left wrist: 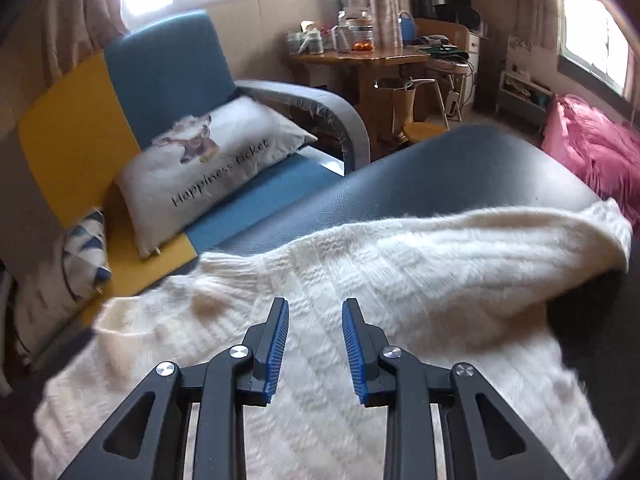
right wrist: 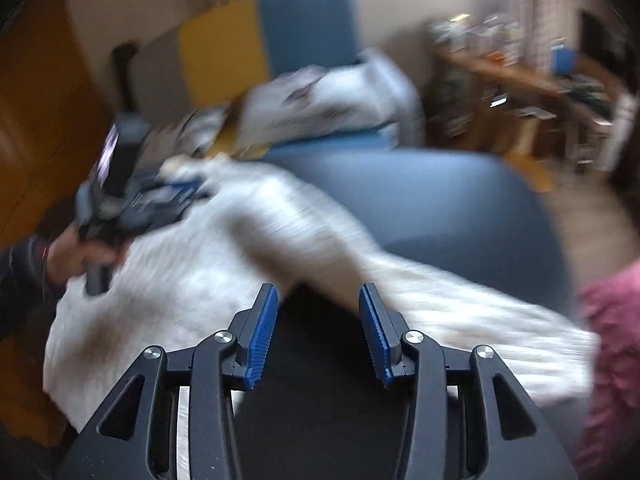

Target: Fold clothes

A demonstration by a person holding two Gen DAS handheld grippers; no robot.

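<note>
Two views, both over a white knit sweater [left wrist: 360,280] spread on a dark blue padded surface [left wrist: 460,168]. Left wrist view: behind the surface sits a blue-and-yellow sofa [left wrist: 160,72] with a white printed cushion [left wrist: 208,164] leaning on it and a smaller striped cushion [left wrist: 86,256] beside that. Further back a wooden table [left wrist: 360,60] carries several jars [left wrist: 358,30]; one holds something orange, the rest too small to read. A pink quilted item [left wrist: 592,156] lies just off the surface's far right edge. One sweater sleeve [left wrist: 520,232] reaches toward the right edge. The left gripper [left wrist: 315,306] angles down over the sweater body, jaws partly apart, nothing between the pads, fabric only underneath. Right wrist view: heavily motion-blurred. The right gripper [right wrist: 318,292] points down at the surface, jaws partly apart and empty; bare dark surface shows between them and the sleeve [right wrist: 460,312] runs just past the tips. At left, a hand [right wrist: 80,256] holds the other gripper's handle over the sweater [right wrist: 180,280]; whether that gripper touches the fabric can't be told. Pink item [right wrist: 616,340] at right edge.
</note>
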